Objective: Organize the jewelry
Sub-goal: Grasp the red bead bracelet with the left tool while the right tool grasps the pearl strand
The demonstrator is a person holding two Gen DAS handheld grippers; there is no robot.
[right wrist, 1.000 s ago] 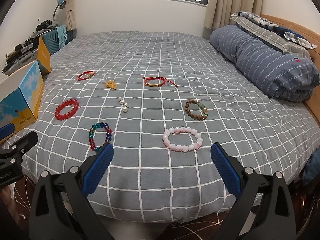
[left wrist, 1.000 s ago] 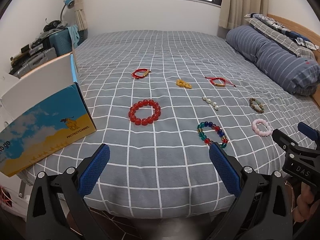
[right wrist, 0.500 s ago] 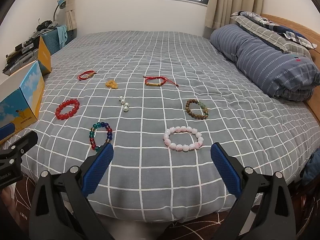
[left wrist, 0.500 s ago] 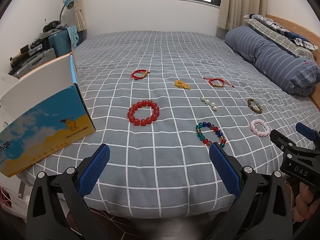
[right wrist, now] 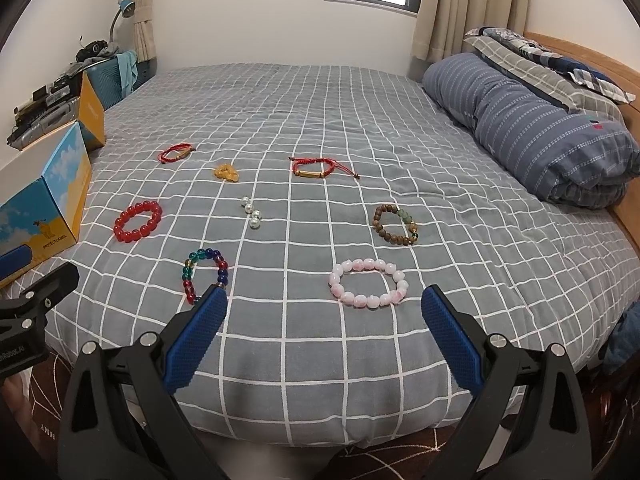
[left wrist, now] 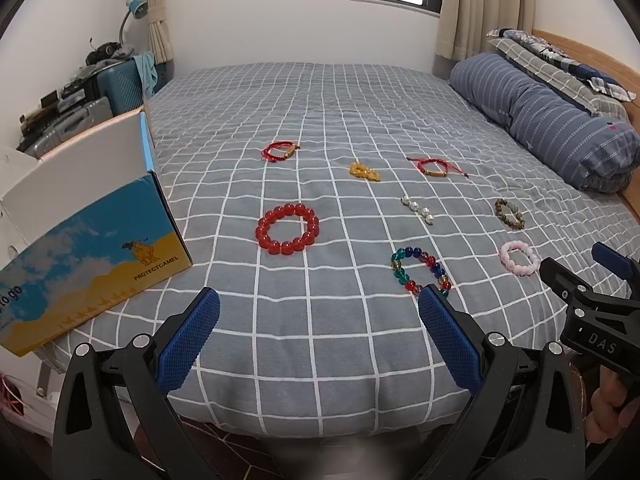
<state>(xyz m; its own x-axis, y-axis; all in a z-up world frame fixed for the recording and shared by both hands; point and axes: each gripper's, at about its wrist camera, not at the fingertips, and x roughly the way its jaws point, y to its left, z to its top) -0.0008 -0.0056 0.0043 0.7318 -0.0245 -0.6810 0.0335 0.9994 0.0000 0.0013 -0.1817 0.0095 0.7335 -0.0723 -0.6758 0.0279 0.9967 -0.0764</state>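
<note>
Several bracelets lie on the grey checked bed (left wrist: pixel 320 344): a red bead bracelet (left wrist: pixel 287 229), a multicolour bead bracelet (left wrist: pixel 420 269), a pink bead bracelet (right wrist: pixel 368 283), a brown wooden bracelet (right wrist: pixel 395 225), two red cord bracelets (left wrist: pixel 280 150) (right wrist: pixel 314 167), an amber piece (left wrist: pixel 364 171) and pearl beads (right wrist: pixel 252 213). An open blue and yellow box (left wrist: pixel 80 256) stands at the bed's left edge. My left gripper (left wrist: pixel 319 338) is open and empty over the front edge. My right gripper (right wrist: pixel 322 334) is open and empty just short of the pink bracelet.
A rolled blue striped duvet (right wrist: pixel 532 136) and pillows lie along the right side by the wooden headboard. Suitcases and clutter (left wrist: pixel 92 92) stand beyond the box at left. The other gripper shows at each view's edge (left wrist: pixel 592 312).
Both grippers have eased slightly forward toward the bed. The jewelry has not moved and both grippers stay open.
</note>
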